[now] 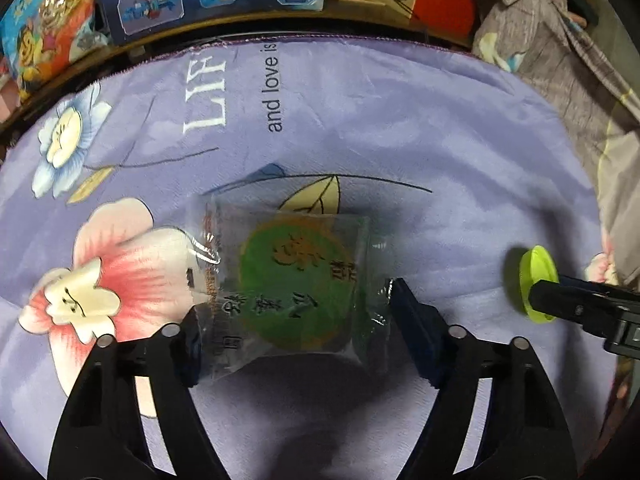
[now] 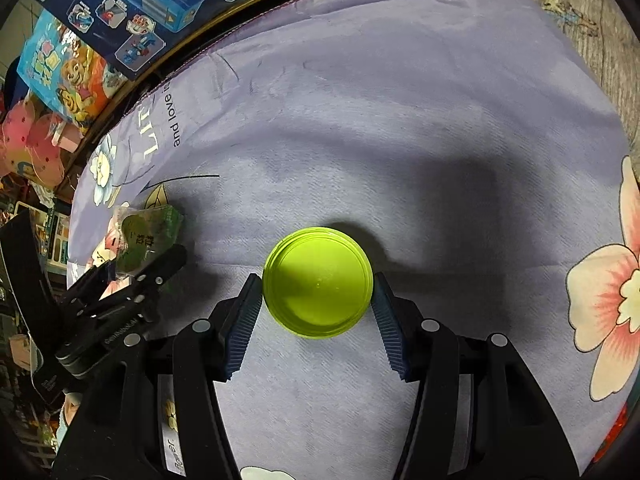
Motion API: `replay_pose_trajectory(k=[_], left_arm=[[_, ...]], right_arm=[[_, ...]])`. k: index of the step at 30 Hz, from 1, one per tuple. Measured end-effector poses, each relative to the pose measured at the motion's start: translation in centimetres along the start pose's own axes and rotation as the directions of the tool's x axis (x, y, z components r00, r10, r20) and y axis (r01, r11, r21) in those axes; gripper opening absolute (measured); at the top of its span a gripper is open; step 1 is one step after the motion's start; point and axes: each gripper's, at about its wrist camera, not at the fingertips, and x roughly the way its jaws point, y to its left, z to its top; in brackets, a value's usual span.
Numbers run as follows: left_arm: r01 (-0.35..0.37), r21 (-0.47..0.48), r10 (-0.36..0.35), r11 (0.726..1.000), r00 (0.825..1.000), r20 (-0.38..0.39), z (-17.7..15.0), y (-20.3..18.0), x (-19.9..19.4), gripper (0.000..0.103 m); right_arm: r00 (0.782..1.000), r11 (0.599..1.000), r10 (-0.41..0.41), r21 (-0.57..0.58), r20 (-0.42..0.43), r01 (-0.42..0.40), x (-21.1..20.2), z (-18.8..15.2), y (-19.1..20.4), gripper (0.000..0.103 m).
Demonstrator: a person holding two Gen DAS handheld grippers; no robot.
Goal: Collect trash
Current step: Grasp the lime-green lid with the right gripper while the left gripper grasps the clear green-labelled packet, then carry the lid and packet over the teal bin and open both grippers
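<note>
The green-labelled clear wrapper (image 1: 288, 280) sits clamped between the left gripper (image 1: 296, 320) pads. The lime-green lid (image 2: 318, 282) is grasped by the right gripper (image 2: 318, 312) above the purple floral cloth (image 2: 400, 120).

The left gripper (image 1: 294, 344) points forward and down, its 2 blue-padded fingers (image 1: 416, 344) spread wide and pressed against opposite edges of a clear wrapper. The right gripper (image 2: 318, 320) tilts down too, its 2 ribbed pads (image 2: 240, 328) set against opposite sides of a lime-green lid.
</note>
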Motion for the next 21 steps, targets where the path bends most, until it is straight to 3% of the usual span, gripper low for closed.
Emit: replay_pose_trajectory(k=[4,9,21], left_arm=[[-0.001,-0.002,0.001,1.0,1.0,0.018,-0.4,-0.4,-1.5,0.057],[-0.001,0.027,0.0,1.0,1.0,0.011,-2.0,-1.4,-2.6,0.054],[0.091,0.113,-0.092,0.989,0.996,0.005,-6.2,-7.6,-6.4,0.051]], right_arm=[[1.0,1.0,0.012,0.013,0.005,-0.012,-0.6,-0.6,-0.6,0.054],[1.0,1.0,0.017,0.023,0.021,-0.017,-2.0,-1.8,-1.4,0.054],[0.996,0.997,0.032,0.073,0.084,-0.038,-7.3,-5.6,-4.6,0.054]])
